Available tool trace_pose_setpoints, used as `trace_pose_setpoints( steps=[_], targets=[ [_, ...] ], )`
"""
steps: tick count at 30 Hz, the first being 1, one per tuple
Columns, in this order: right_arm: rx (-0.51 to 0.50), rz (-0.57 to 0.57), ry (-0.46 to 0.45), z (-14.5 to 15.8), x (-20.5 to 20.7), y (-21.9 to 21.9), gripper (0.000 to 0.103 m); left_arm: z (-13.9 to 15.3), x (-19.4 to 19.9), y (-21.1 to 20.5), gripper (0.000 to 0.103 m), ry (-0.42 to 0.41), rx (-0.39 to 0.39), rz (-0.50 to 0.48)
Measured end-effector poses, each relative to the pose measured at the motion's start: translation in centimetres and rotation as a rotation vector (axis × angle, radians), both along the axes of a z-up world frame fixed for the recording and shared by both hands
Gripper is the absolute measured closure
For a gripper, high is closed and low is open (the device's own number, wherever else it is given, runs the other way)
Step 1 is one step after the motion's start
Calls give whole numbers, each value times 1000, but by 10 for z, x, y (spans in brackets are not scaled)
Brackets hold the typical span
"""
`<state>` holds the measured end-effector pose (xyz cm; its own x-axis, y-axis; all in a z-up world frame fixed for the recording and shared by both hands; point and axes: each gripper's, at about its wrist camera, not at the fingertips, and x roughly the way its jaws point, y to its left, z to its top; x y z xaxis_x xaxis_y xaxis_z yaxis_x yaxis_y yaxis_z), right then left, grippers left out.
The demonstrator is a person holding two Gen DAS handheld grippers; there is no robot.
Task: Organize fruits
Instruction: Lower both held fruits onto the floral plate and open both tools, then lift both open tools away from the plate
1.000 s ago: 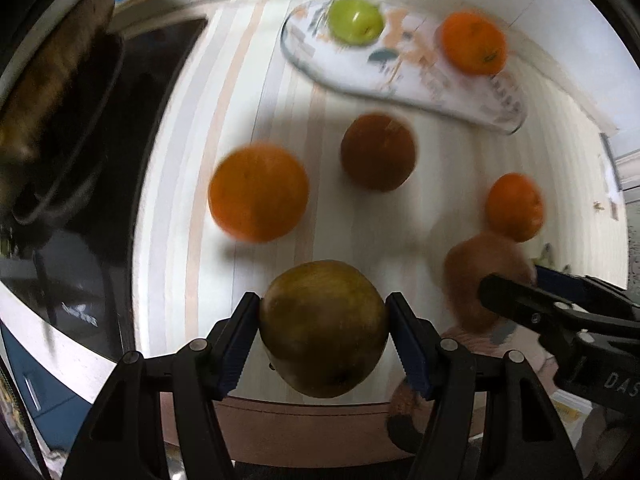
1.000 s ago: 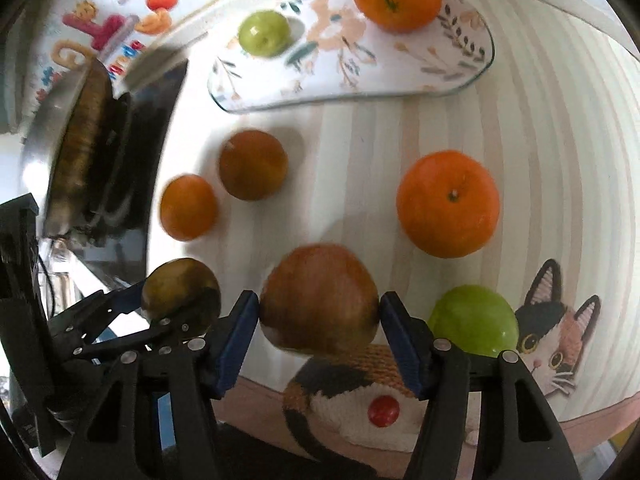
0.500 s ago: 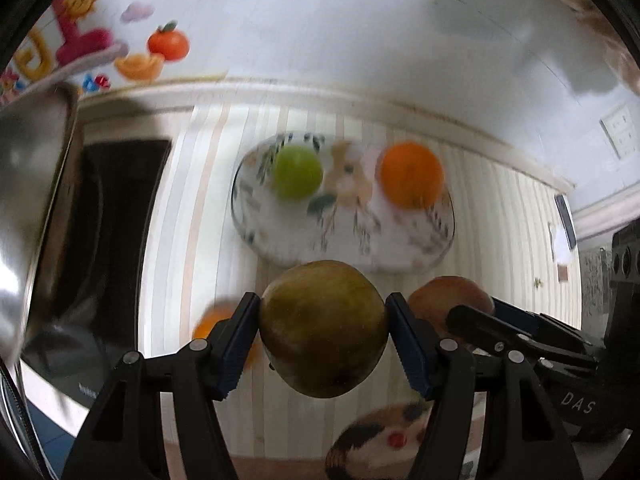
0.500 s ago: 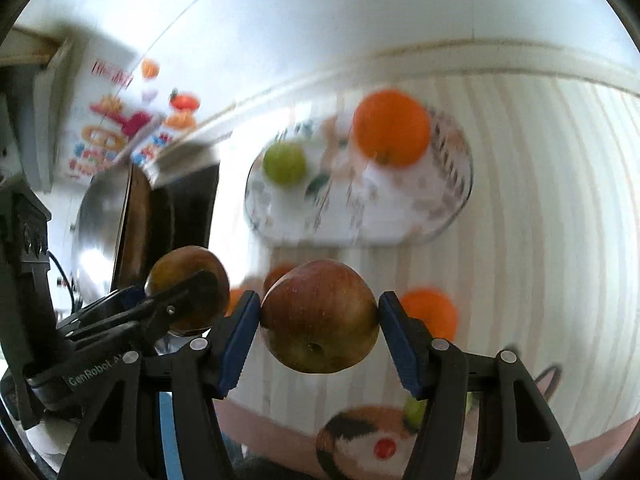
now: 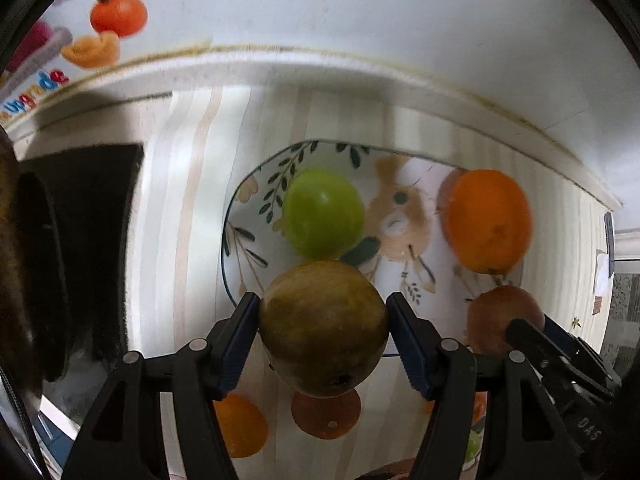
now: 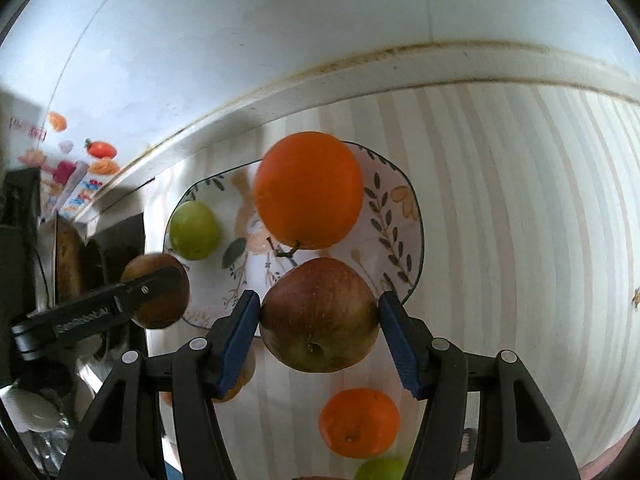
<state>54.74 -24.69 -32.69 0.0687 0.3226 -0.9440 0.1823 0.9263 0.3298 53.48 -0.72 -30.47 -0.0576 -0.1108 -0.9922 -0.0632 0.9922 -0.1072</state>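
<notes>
- brownish-green apple (image 5: 324, 328): dull olive skin, clamped at its sides by blue pads, hanging in the air over the near-left rim of the plate (image 5: 440, 184)
- red apple (image 6: 319, 314): streaky red-brown, base end toward the camera, pinched the same way above the plate's near edge
- plate's an oval white dish with leaf and bunny print, carrying a green apple (image 5: 324, 214) on the left and a big orange (image 5: 489, 221) on the right
- more oranges (image 6: 359, 422) sit loose on the striped counter, closer in
</notes>
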Motion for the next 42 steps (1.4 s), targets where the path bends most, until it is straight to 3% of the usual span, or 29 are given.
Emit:
trace_pose_setpoints(
  steps=[2,4,6,14,22,33,42],
  targets=[
    [26,-28,-3,0,0,-5,36,-5,0,3,36,10,-12,12],
    [14,-35,-10,5,1,-8,16,-1,1,4,13,-17,-15,17],
    [-13,-38,-17,13,2,-10,6,7,0,5,10,-45,-12,17],
    [-188,61,-54,45,-11,8,6,49,-17,4,10,-129,21,2],
    [-235,91,-113,84,-39,22,6,94,-55,4,10,-245,94,-23],
    [-288,95,-190,131,-89,30,6,144,-108,0,10,-377,107,-39],
    [-312,87,-260,170,-122,33,6,171,-143,-1,10,-435,101,-42]
  ],
)
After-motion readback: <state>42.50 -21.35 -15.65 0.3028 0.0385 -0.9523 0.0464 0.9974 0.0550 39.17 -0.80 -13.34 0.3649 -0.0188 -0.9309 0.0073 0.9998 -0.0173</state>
